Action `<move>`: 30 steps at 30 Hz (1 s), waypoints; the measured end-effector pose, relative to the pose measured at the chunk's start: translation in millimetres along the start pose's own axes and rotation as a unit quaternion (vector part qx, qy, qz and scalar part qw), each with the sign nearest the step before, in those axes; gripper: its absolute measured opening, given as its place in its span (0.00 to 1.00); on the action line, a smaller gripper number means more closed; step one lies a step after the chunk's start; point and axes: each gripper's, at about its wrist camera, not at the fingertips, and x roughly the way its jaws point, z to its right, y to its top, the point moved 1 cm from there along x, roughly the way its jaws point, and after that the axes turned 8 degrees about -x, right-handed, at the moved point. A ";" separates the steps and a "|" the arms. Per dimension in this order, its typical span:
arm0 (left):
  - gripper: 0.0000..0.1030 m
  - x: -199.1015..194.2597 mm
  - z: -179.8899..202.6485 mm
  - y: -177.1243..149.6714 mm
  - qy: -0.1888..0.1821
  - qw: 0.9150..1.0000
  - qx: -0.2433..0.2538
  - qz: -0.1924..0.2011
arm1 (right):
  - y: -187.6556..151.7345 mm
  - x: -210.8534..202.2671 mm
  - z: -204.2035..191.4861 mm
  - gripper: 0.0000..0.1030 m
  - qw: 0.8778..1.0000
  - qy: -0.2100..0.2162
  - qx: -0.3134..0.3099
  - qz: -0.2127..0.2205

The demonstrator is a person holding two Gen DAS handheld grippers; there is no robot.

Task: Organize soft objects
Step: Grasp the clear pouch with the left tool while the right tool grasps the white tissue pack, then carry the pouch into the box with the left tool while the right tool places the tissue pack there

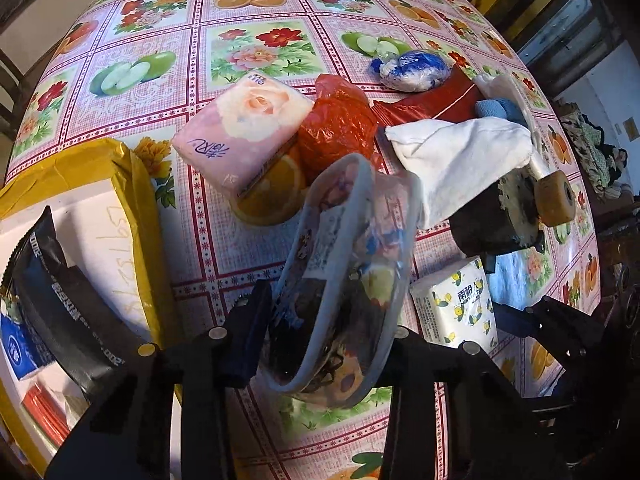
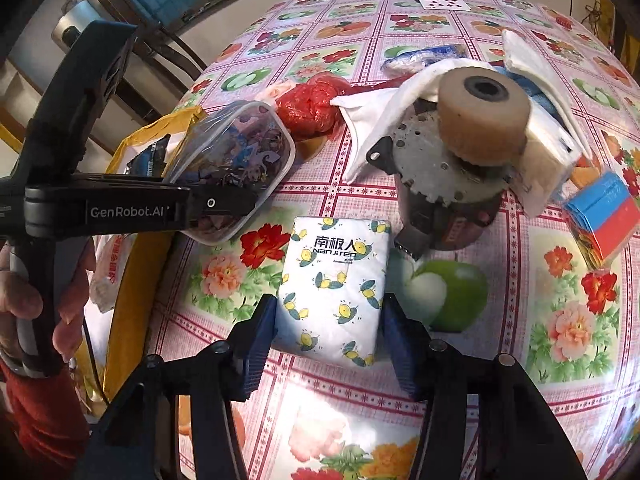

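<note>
Blue pads of the right gripper (image 2: 329, 344) are straddling the lemon-print tissue pack (image 2: 334, 288) on the tablecloth (image 2: 520, 320), not yet squeezing; closing off-centre risks it squirting out, while the left gripper (image 1: 320, 344) is clamping a clear pouch (image 1: 340, 280)

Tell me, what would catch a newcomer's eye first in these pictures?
Probably the loud fruit-and-flower tablecloth under everything. Next, the left gripper holds a clear pouch of colourful bits above the table, beside the yellow-taped box. In the right wrist view, the right gripper straddles a lemon-print tissue pack lying flat, with a metal motor with a tan wheel just beyond it.
</note>
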 end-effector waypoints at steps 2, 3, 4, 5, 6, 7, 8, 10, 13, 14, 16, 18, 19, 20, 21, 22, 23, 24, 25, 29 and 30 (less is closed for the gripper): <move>0.31 -5.7 0.7 -9.4 -0.012 1.000 -0.005 0.001 | -5.8 -9.9 -1.4 0.52 1.000 0.011 0.001 0.007; 0.31 -9.0 2.4 -14.3 -0.013 1.000 -0.004 0.005 | -7.5 -15.3 -3.2 0.52 1.000 0.015 0.000 0.011; 0.31 -13.5 3.4 -20.1 -0.014 1.000 -0.005 0.011 | -8.6 -19.6 -5.4 0.52 1.000 0.015 -0.003 0.014; 0.31 -17.4 4.3 -24.8 -0.017 1.000 -0.006 0.014 | -8.8 -24.2 -8.9 0.52 1.000 0.017 -0.008 0.017; 0.31 -22.7 4.5 -30.7 -0.021 1.000 -0.007 0.017 | -8.9 -27.5 -12.3 0.52 1.000 0.020 -0.011 0.020; 0.31 -29.4 4.6 -37.6 -0.024 0.999 -0.009 0.024 | -8.3 -30.3 -16.3 0.52 0.999 0.023 -0.016 0.022; 0.31 -35.0 3.3 -41.8 -0.025 0.999 -0.012 0.031 | -8.0 -32.9 -20.2 0.52 0.999 0.025 -0.020 0.024; 0.31 -44.7 -0.5 -48.1 -0.024 0.999 -0.020 0.044 | -7.2 -35.4 -27.2 0.52 0.999 0.029 -0.026 0.028; 0.26 -49.0 -7.1 -54.5 -0.015 0.998 -0.029 0.047 | -7.2 -37.1 -33.4 0.52 0.999 0.029 -0.028 0.033; 0.26 -46.4 -6.8 -52.8 -0.015 0.998 -0.037 0.047 | -8.5 -38.5 -33.5 0.52 0.999 0.027 -0.026 0.035; 0.26 -41.5 -6.1 -49.9 -0.005 0.998 -0.040 0.049 | -11.9 -40.2 -31.5 0.52 0.999 0.035 -0.019 0.036; 0.27 -37.3 -1.6 -48.1 -0.001 0.998 -0.033 0.048 | -16.0 -41.2 -29.7 0.52 0.998 0.042 -0.016 0.034; 0.27 -35.0 2.7 -45.9 0.005 0.998 -0.030 0.053 | -18.0 -42.0 -28.9 0.52 0.998 0.043 -0.016 0.033; 0.27 -31.9 6.8 -44.6 0.010 0.998 -0.026 0.055 | -20.0 -42.8 -28.0 0.52 0.998 0.046 -0.014 0.033; 0.27 -30.7 8.9 -43.5 0.008 0.998 -0.027 0.058 | -21.8 -43.4 -26.4 0.52 0.998 0.050 -0.012 0.032; 0.27 -29.6 9.6 -42.2 0.005 0.998 -0.032 0.063 | -23.1 -44.5 -24.6 0.52 0.998 0.052 -0.009 0.033; 0.27 -29.1 9.8 -41.5 0.005 0.997 -0.037 0.068 | -23.3 -45.8 -23.6 0.52 0.998 0.052 -0.008 0.035; 0.27 -28.6 9.6 -41.5 0.008 0.997 -0.040 0.071 | -23.6 -48.0 -22.1 0.52 0.998 0.051 -0.007 0.038; 0.27 -28.1 9.5 -41.8 0.005 0.997 -0.043 0.070 | -23.4 -49.4 -20.5 0.52 0.998 0.051 -0.006 0.040; 0.26 -30.3 8.2 -44.8 0.000 0.996 -0.050 0.075 | -21.2 -55.4 -16.8 0.52 0.997 0.055 -0.002 0.048; 0.26 -32.6 7.4 -46.1 -0.004 0.996 -0.051 0.075 | -20.6 -56.5 -18.0 0.52 0.997 0.057 -0.003 0.049</move>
